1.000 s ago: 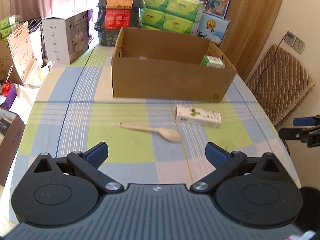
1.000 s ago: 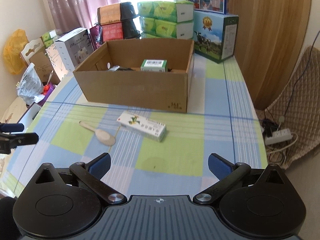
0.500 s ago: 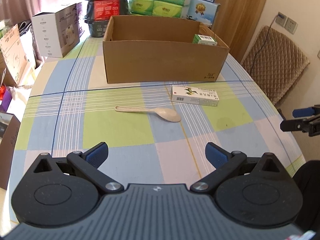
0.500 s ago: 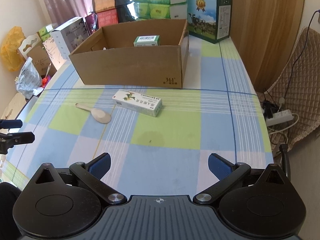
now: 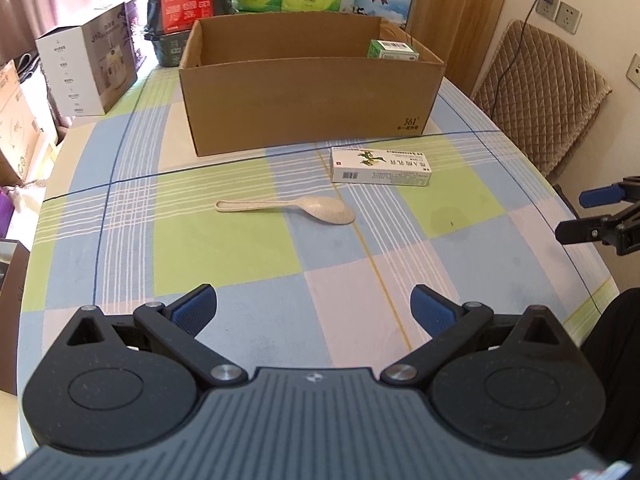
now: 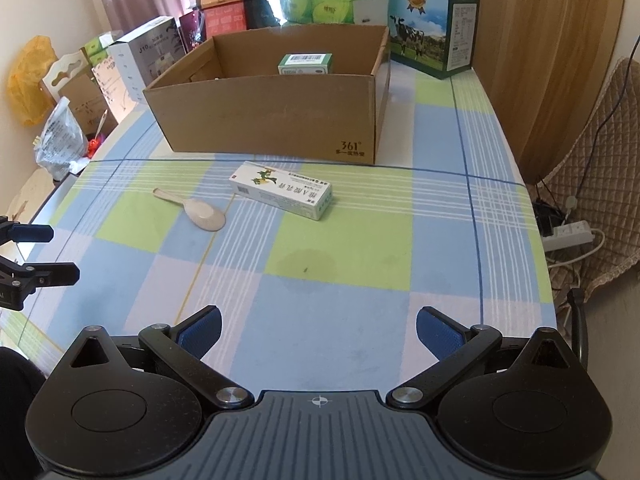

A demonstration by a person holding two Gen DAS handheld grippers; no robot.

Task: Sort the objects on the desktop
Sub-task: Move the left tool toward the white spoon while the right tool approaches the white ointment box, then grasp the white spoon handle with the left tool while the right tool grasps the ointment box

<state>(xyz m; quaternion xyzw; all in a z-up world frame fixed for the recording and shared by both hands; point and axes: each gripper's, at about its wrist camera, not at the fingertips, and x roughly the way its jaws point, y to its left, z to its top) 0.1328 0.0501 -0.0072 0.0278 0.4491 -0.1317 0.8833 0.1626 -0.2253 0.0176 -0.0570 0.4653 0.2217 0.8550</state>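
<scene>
**What everything's looking like, material-wise**

The tablecloth (image 5: 224,248) is showing as matt woven cloth in a plaid. At 12 o'clock the box (image 5: 308,120) is looking like plain brown corrugated cardboard, dull finish. The spoon (image 5: 296,206) is coming across as smooth speckled beige plastic. The carton (image 5: 380,166) is reading as printed paperboard with a slight sheen. The left gripper (image 5: 314,308) is wearing matt black plastic, ribbed blue pads (image 5: 196,308) and shiny metal pins.

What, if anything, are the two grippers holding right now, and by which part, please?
Nothing is held: the left gripper and right gripper are both open and empty; spoon and medicine box lie untouched.
</scene>
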